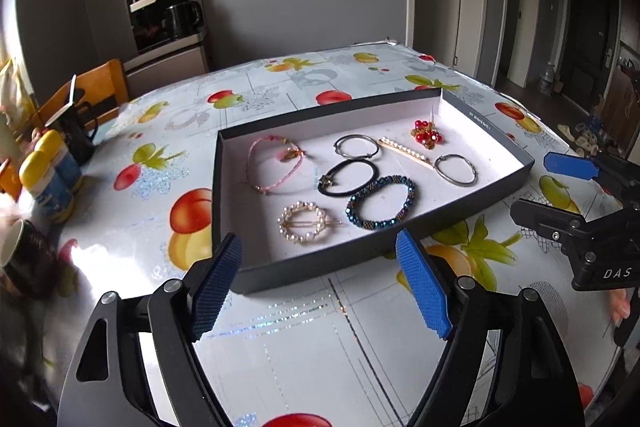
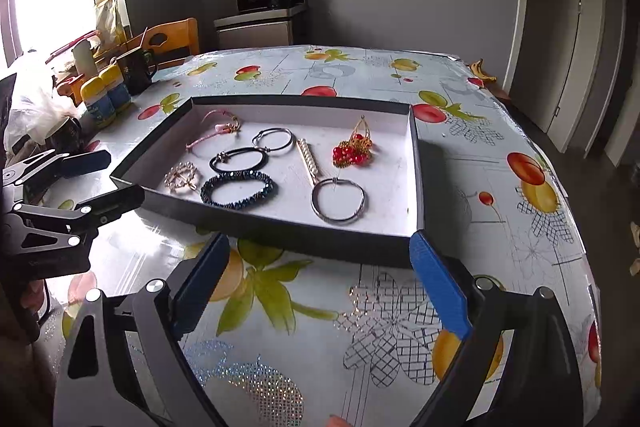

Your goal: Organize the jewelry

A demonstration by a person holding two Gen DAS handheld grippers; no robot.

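Observation:
A shallow black tray point(image 1: 320, 263) point(image 2: 304, 243) with a white floor lies on the table and holds several pieces of jewelry: a pink cord bracelet point(image 1: 272, 163) point(image 2: 212, 135), a black hair tie point(image 1: 347, 178) point(image 2: 238, 159), a dark blue beaded bracelet point(image 1: 380, 203) point(image 2: 239, 191), a pearl ring clip point(image 1: 303, 223) point(image 2: 181, 177), two silver hoops point(image 1: 456, 169) point(image 2: 338, 201), a pearl bar clip point(image 1: 404, 151) point(image 2: 308, 159) and a red beaded piece point(image 1: 427, 135) point(image 2: 354, 149). My left gripper point(image 1: 320, 287) is open and empty before the tray's near wall. My right gripper point(image 2: 320, 287) is open and empty, also short of the tray.
Dark mugs point(image 1: 78, 131) point(image 2: 136, 69), yellow-capped bottles point(image 1: 48, 179) point(image 2: 106, 93) and clutter stand along the table's left side. A wooden chair point(image 2: 172, 39) is behind. A banana point(image 2: 482, 71) lies at the far right corner. The table edge point(image 2: 560, 179) drops off at right.

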